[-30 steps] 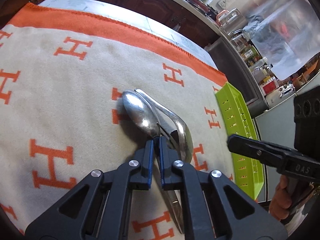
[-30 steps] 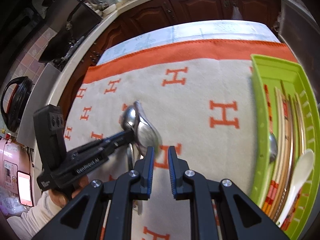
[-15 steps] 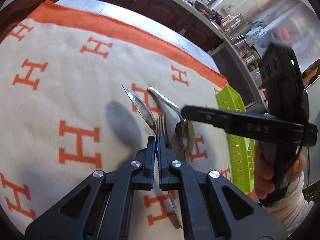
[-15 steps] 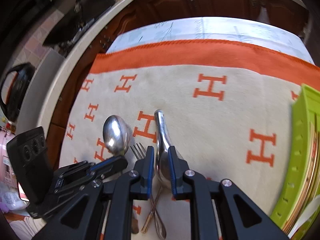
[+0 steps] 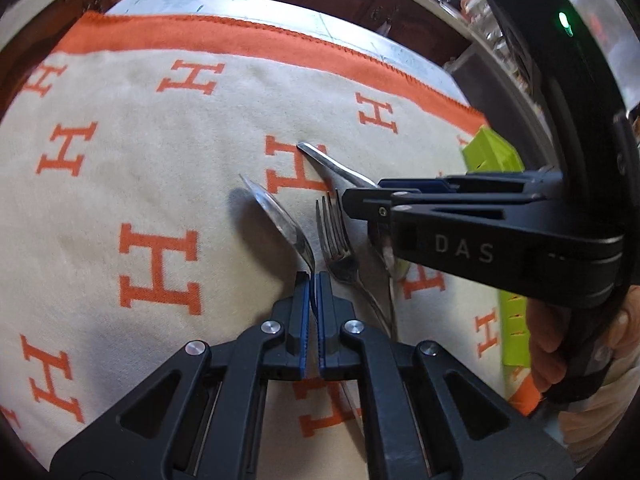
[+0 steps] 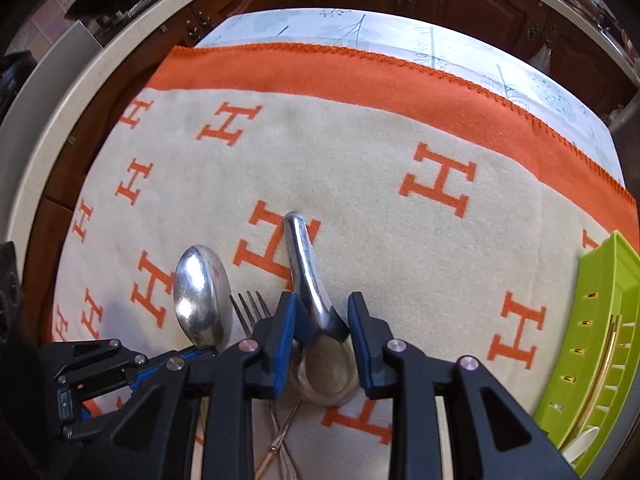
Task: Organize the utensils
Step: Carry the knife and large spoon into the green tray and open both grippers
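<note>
**user1:** Left gripper is pinched tight on the neck of a metal spoon. The bowl sticks out toward 11 o'clock, tipped on edge above the blanket. Anyone see what the other one's doing?

**user2:** Right gripper is spread wide, fingers on either side of a short soup spoon that lies on the blanket. Not touching it as far as I can tell. Its handle points to 12 o'clock and its bowl sits back between the fingers.

**user1:** And the fork?

**user2:** Flat on the blanket between the two spoons, tines toward 12. In the right wrist view, thin handles cross under the gripper at about 6 o'clock, too hidden to sort out.

**user1:** Tray?

**user2:** Green slotted tray is over at 3 o'clock, off the blanket's right side, well apart from the spoons. Something white and something gold-coloured inside, but I can't make out more than that.
</note>
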Demonstrator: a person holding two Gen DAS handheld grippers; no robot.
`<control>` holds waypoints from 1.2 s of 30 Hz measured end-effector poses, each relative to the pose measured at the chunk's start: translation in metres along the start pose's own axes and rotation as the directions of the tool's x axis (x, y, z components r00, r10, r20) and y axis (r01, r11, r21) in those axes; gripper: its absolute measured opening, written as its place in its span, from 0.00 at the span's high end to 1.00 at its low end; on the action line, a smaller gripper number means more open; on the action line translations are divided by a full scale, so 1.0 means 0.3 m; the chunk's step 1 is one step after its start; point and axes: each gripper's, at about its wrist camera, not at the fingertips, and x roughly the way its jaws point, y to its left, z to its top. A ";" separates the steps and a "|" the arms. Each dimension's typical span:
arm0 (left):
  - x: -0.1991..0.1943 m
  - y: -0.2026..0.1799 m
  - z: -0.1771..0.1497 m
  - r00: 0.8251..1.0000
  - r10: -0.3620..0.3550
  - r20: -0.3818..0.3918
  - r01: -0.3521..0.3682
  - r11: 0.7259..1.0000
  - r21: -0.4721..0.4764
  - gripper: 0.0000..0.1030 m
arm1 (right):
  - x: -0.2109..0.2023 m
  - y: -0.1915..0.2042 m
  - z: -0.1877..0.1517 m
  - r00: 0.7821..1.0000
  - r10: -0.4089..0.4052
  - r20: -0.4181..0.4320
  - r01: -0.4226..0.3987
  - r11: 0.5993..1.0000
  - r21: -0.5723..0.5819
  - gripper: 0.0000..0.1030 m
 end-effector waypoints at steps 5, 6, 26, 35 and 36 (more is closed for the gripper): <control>0.011 -0.044 0.010 0.997 0.078 -0.029 -0.076 0.995 0.070 0.96 | 0.009 0.005 0.000 1.000 -0.017 -0.012 0.017 1.000 -0.013 0.73; 0.012 -0.046 0.011 0.996 0.080 -0.032 -0.078 0.994 0.074 0.97 | 0.006 0.000 -0.001 1.000 -0.014 -0.008 0.014 1.000 -0.007 0.73; -0.084 -0.018 0.014 0.993 -0.122 0.003 0.121 0.988 -0.091 1.00 | -0.143 -0.262 -0.099 0.945 0.269 0.189 -0.311 0.917 0.251 0.82; -0.168 -0.156 0.039 0.979 -0.202 0.031 0.203 0.979 -0.025 1.00 | -0.230 -0.323 -0.210 0.903 0.342 0.261 -0.413 0.859 0.302 0.83; -0.174 -0.184 0.047 0.977 -0.213 0.031 0.213 0.977 -0.013 1.00 | -0.243 -0.329 -0.222 0.899 0.345 0.270 -0.420 0.855 0.305 0.83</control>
